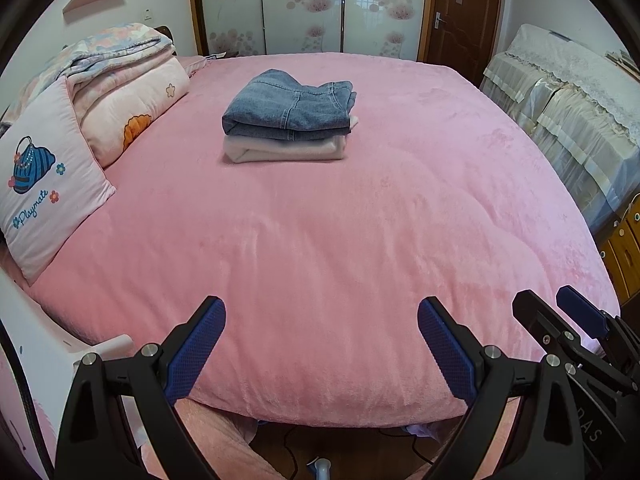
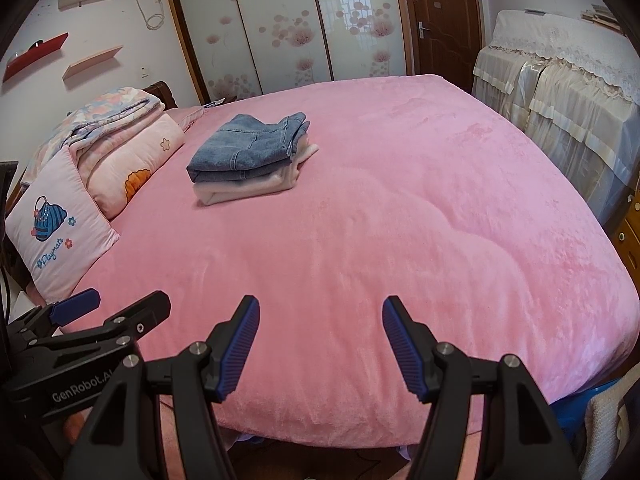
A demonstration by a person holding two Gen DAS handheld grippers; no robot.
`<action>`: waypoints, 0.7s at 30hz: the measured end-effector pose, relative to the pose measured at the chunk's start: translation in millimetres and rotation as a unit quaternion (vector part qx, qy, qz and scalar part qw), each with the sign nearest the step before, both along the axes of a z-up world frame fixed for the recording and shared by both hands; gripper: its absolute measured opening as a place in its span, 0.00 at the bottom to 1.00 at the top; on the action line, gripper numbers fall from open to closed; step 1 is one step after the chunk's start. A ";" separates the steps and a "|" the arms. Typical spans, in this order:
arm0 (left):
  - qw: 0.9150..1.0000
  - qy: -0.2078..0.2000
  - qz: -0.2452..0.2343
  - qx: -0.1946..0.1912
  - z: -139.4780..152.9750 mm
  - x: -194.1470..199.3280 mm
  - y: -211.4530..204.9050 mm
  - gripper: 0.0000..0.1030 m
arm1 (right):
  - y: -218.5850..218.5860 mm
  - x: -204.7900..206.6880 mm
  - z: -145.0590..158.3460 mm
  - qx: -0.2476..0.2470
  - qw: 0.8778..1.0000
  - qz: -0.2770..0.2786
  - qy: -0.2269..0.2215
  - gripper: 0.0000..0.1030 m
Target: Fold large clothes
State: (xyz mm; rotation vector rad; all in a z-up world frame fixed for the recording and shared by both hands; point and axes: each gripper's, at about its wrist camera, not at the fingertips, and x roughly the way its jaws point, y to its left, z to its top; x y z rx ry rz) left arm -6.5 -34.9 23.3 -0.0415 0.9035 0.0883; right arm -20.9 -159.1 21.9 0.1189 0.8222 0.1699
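Observation:
Folded blue jeans [image 1: 289, 105] lie on top of a folded pale pink garment [image 1: 284, 149] in a neat stack near the far middle of the pink bed [image 1: 340, 240]. The stack also shows in the right wrist view, jeans [image 2: 248, 148] over the pale garment [image 2: 248, 190]. My left gripper [image 1: 322, 322] is open and empty at the bed's near edge. My right gripper [image 2: 320, 322] is open and empty beside it, to its right. Each gripper shows at the edge of the other's view, the right one [image 1: 560, 312] and the left one [image 2: 120, 304].
A "Playmate" pillow [image 1: 44, 184] and a folded quilt [image 1: 128, 92] sit at the left side of the bed. Lace-covered furniture [image 1: 568, 108] stands along the right. A wardrobe [image 1: 304, 8] and a brown door [image 1: 464, 12] are behind. Cables lie on the floor below.

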 end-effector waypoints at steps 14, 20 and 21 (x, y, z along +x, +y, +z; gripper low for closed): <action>1.000 0.006 -0.001 -0.001 -4.6 4.1 -3.7 0.93 | 0.0 1.3 -4.7 0.000 1.000 -0.005 0.004 0.62; 1.000 0.008 -0.001 -0.001 -6.6 6.0 -5.6 0.93 | 0.4 3.4 -7.5 0.001 1.000 -0.008 0.007 0.62; 1.000 0.008 -0.001 -0.001 -6.6 6.1 -5.7 0.93 | 0.7 4.4 -7.3 0.000 1.000 -0.008 0.007 0.62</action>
